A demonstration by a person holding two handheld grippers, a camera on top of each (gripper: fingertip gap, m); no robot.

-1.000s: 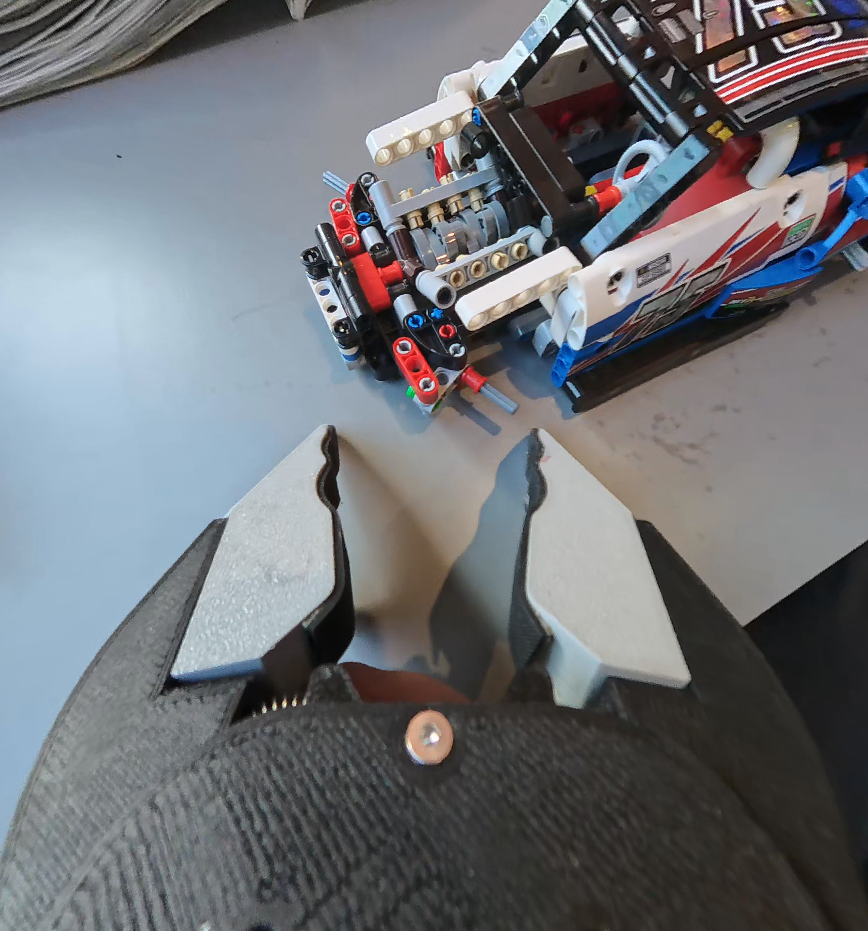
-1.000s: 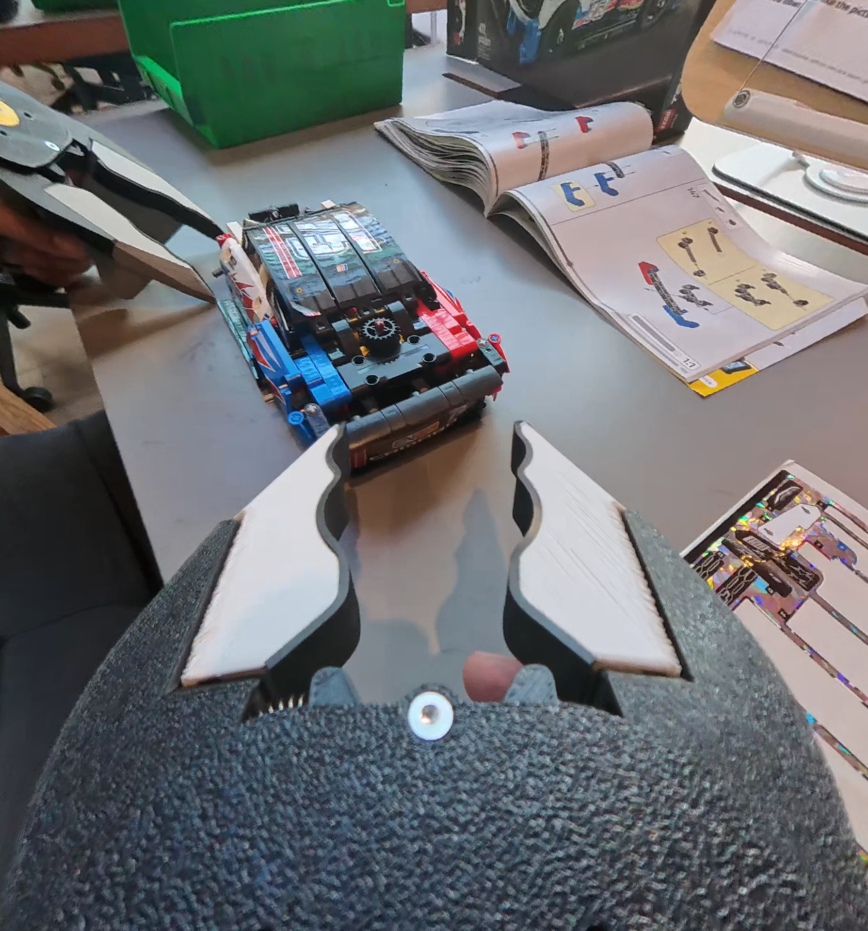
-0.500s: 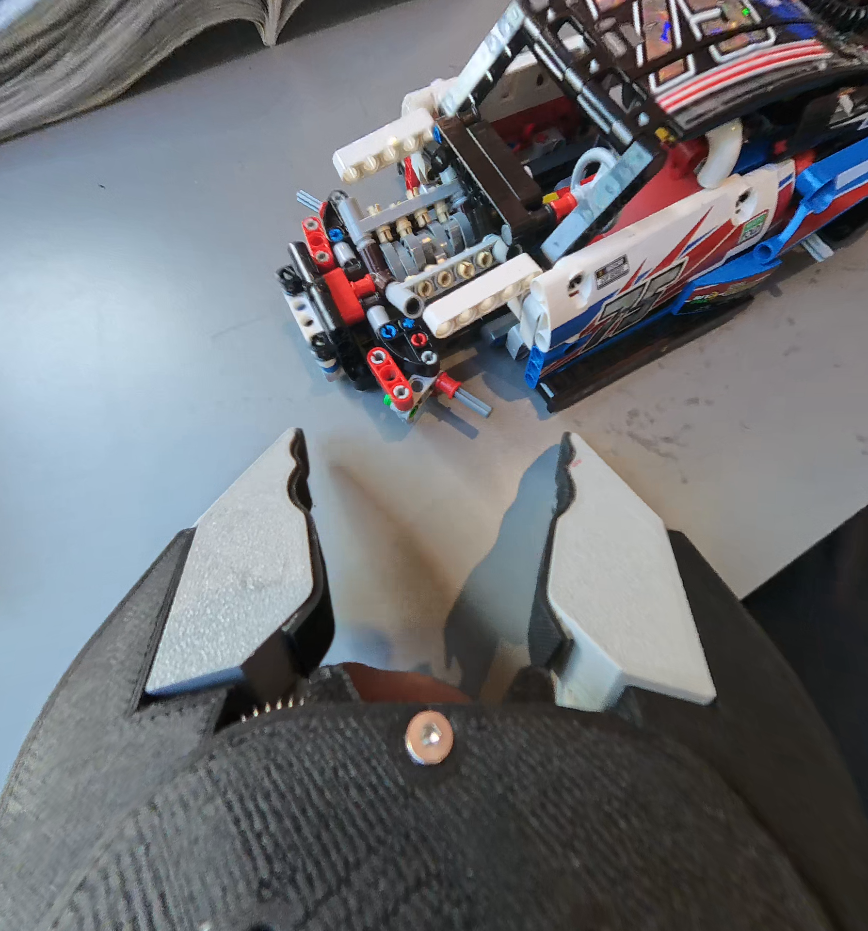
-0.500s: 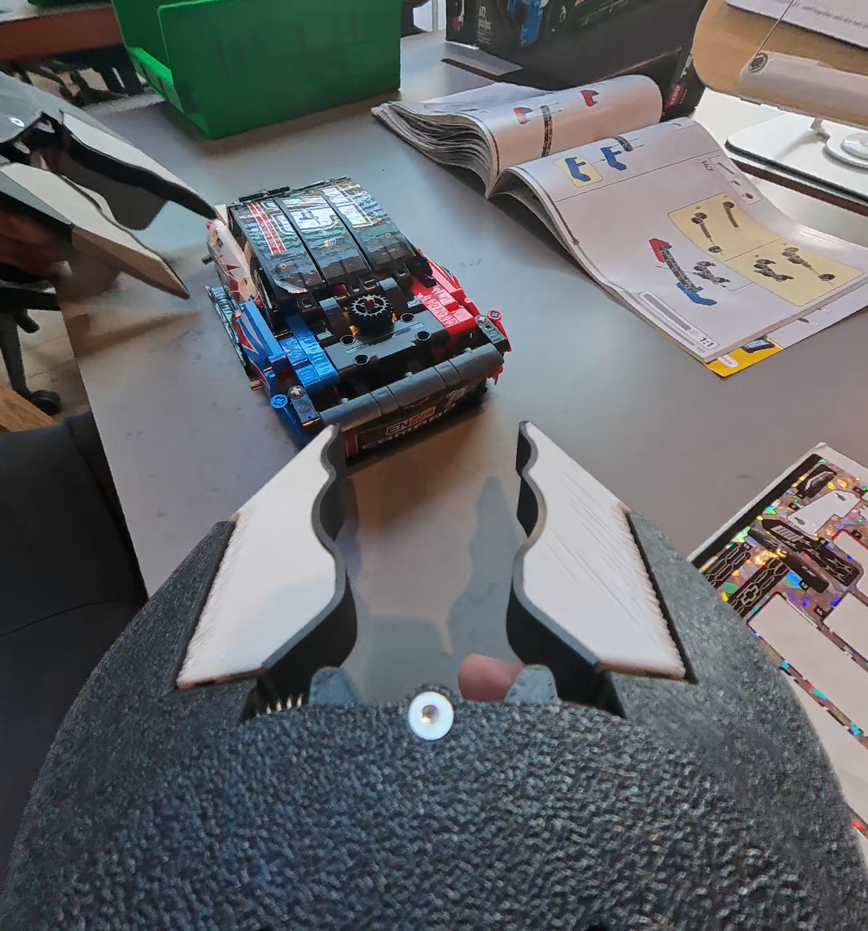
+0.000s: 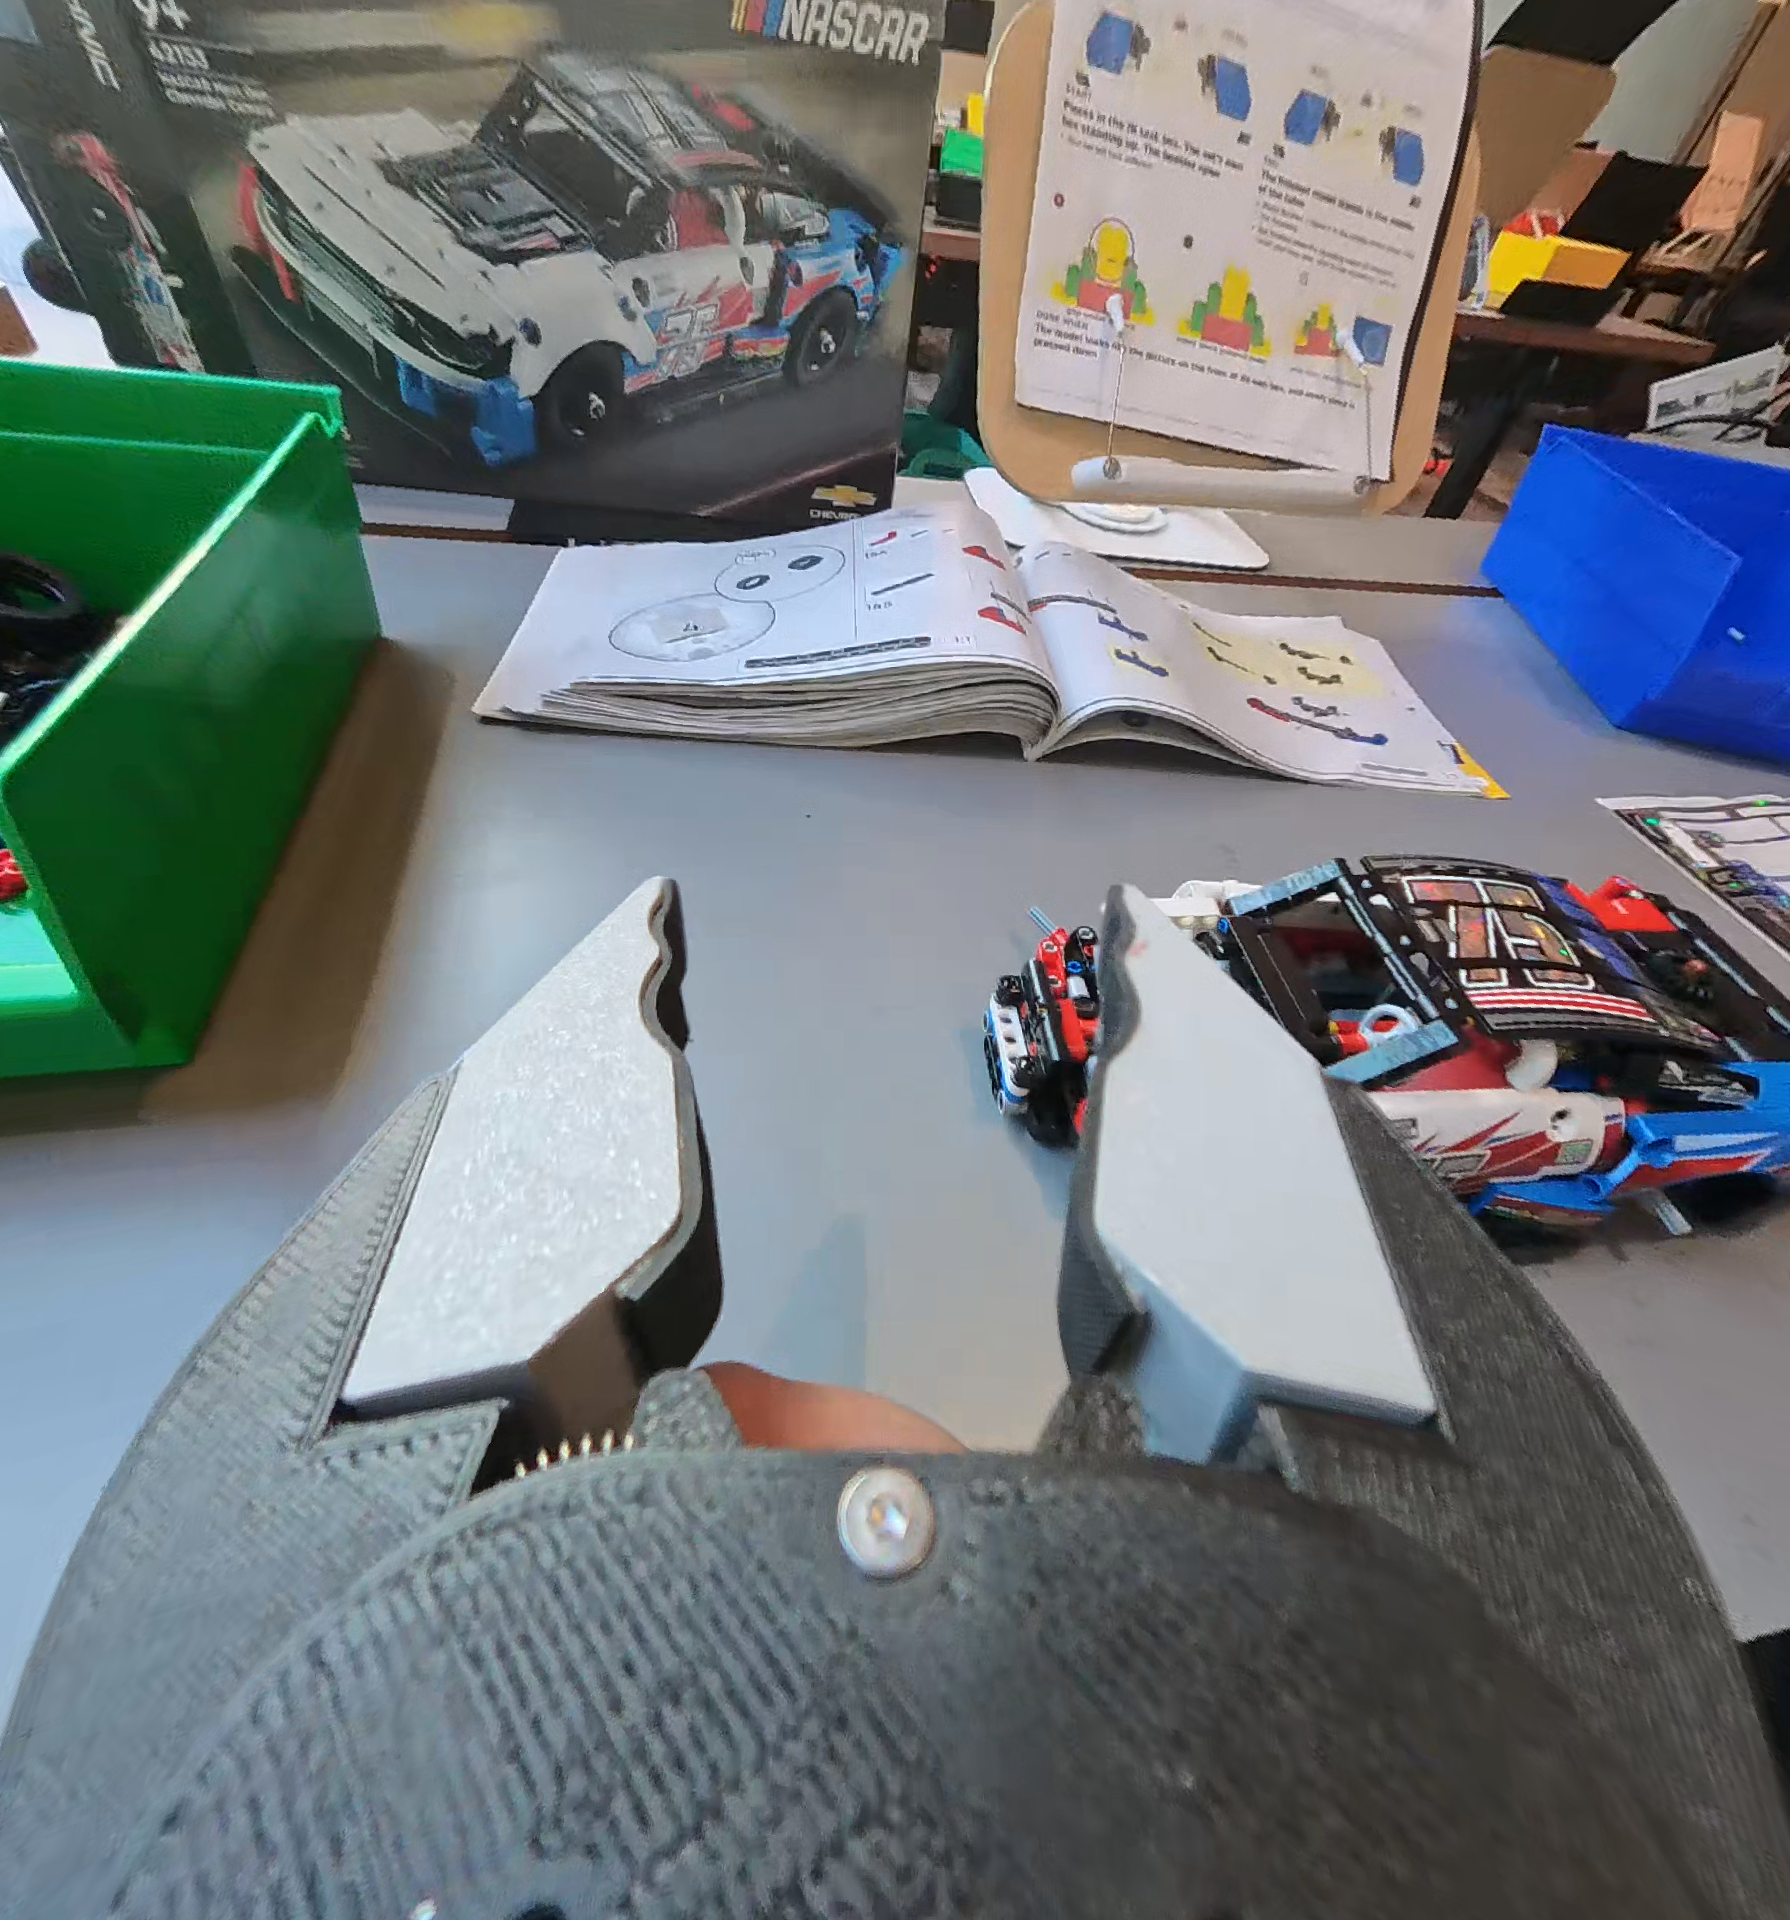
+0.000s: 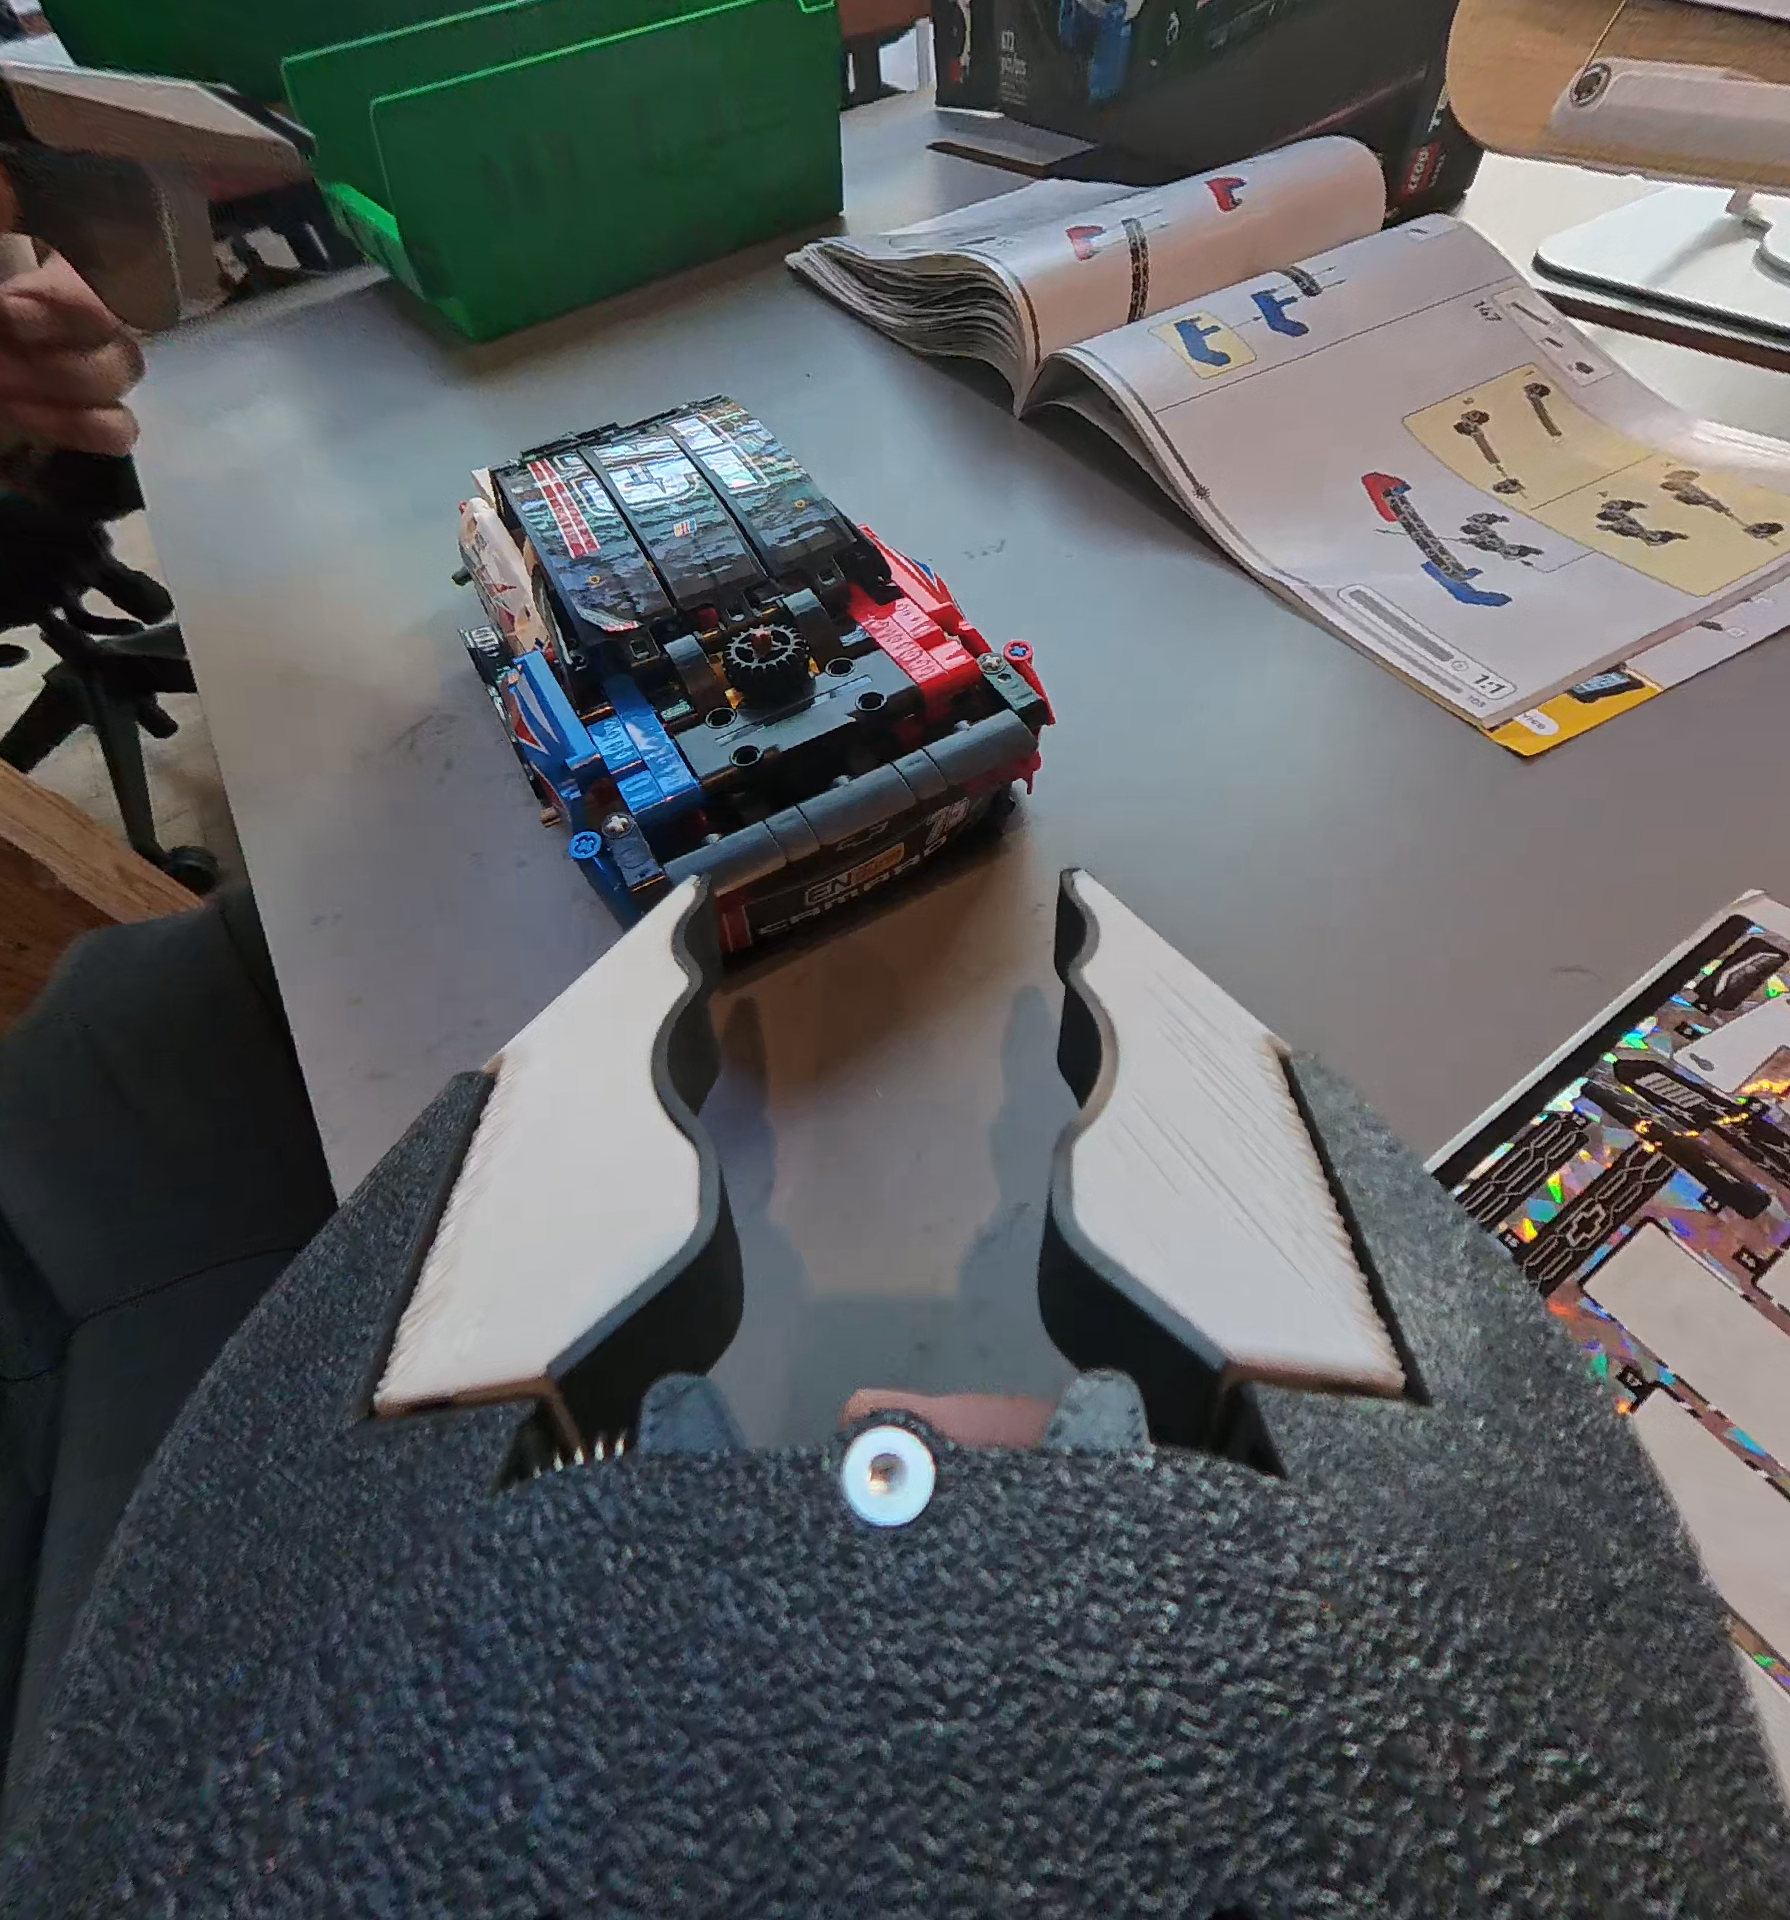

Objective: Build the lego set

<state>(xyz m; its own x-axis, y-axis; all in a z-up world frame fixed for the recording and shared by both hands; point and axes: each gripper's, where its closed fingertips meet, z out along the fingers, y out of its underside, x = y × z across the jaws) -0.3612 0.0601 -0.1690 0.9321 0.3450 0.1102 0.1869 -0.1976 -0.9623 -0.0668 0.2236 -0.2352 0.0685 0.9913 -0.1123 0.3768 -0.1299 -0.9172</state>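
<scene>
On the grey worktop [image 5: 870,862]: partly built red, white, blue and black brick race car [image 6: 735,665], standing on its underside, no wheels fitted.
Car position: right of centre in the left wrist view [image 5: 1473,1049], exposed engine end toward the green bin; straight ahead in the right wrist view, rear bumper toward the camera.
Left gripper [image 5: 886,977]: grey-faced fingers spread wide, nothing between them, raised over bare worktop; right finger overlapping the car's front end in the picture, contact not discernible.
Right gripper [image 6: 886,914]: pale fingers spread apart, empty, tips just short of the car's rear bumper, not touching.
Green plastic open-topped bin [image 5: 174,727]: left side of the worktop, black tyres and small blue and red pieces inside.
Open paper instruction booklet [image 5: 974,655]: lying flat behind the car, pages fanned upward at the spine.
Black cardboard set box with race car picture [image 5: 517,260]: upright behind the booklet, blurred.
Printed sheet on a tan stand [image 5: 1234,229]: upright at the back, beside the box.
Blue plastic bin [image 5: 1680,603]: far right, well apart from the car.
Holographic sticker sheet [image 6: 1680,1195]: flat on the worktop, right of the right gripper.
Left edge of the right wrist view: a person's hand [image 6: 39,353], blurred.
</scene>
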